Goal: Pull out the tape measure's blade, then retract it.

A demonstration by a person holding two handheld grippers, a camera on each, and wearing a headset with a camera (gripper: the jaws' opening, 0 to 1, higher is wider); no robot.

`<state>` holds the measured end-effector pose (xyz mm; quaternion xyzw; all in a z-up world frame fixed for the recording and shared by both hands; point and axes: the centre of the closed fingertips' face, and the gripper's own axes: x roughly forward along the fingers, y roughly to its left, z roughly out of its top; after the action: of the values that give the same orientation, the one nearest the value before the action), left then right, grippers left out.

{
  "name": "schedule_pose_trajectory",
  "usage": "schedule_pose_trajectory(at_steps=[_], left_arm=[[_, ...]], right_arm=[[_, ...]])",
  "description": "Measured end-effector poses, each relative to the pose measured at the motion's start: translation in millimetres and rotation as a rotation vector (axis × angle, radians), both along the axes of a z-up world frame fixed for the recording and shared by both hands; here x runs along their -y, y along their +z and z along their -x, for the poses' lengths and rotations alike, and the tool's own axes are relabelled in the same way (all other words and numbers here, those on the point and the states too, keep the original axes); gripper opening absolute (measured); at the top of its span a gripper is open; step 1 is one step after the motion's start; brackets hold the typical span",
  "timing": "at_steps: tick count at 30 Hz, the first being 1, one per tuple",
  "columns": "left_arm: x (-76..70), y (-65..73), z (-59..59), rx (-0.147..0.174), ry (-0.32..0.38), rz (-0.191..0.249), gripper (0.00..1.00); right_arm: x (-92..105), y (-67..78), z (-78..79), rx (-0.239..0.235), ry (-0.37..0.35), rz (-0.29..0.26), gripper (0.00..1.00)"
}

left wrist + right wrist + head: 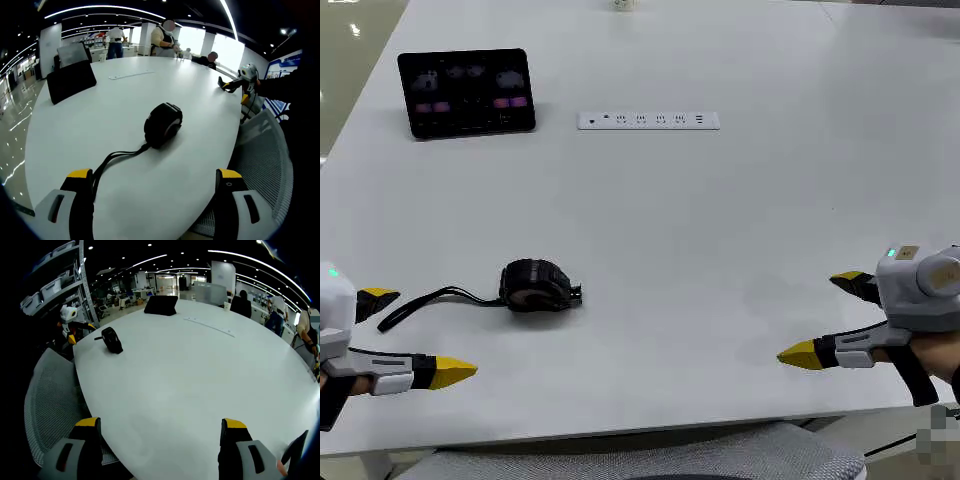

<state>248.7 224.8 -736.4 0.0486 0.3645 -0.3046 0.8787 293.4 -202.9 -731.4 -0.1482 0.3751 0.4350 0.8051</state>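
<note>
1. On the white table (740, 220), near its front edge and left of centre, the tape measure (534, 286) is laid on its side; a round black case is seen, with a short stub at its right edge
2. From the left side of the case a black wrist strap (425, 303) is trailed across the tabletop, and its looped end is laid just beside the upper jaw tip of the left gripper (417, 333)
3. At the table's front left corner the left gripper is held with its jaws spread wide over bare tabletop; its yellow tips are pointed toward the tape measure, and no contact with the case is made
4. Through the left gripper view the case is seen straight ahead, beyond the parted tips, with the strap running back toward the left-hand jaw
5. Over by the front right edge the right gripper (820, 316) is held with jaws parted wide and nothing clamped; it is kept well apart from the tape measure
6. Toward the far left a dark tablet (467, 91) is propped up, and a white power strip (648, 121) is laid flat to its right
7. Below the table's front edge a grey mesh chair (720, 455) is seen
</note>
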Motion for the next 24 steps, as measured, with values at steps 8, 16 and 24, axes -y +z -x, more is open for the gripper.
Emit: schedule_pose_trajectory(at_steps=[8, 16, 24], left_arm=[[3.2, -1.2, 0.4, 0.001, -0.004, 0.006, 0.99], [3.4, -3.3, 1.4, -0.010, -0.013, 0.011, 0.99], [5.2, -1.5, -2.5, 0.025, -0.090, -0.033, 0.99]], right_arm=[[1.8, 1.4, -1.5, 0.007, -0.003, -0.006, 0.99], [-0.8, 1.9, -5.7, 0.022, -0.001, -0.011, 0.99], [-18.4, 7.5, -14.9, 0.094, 0.052, -0.042, 0.99]])
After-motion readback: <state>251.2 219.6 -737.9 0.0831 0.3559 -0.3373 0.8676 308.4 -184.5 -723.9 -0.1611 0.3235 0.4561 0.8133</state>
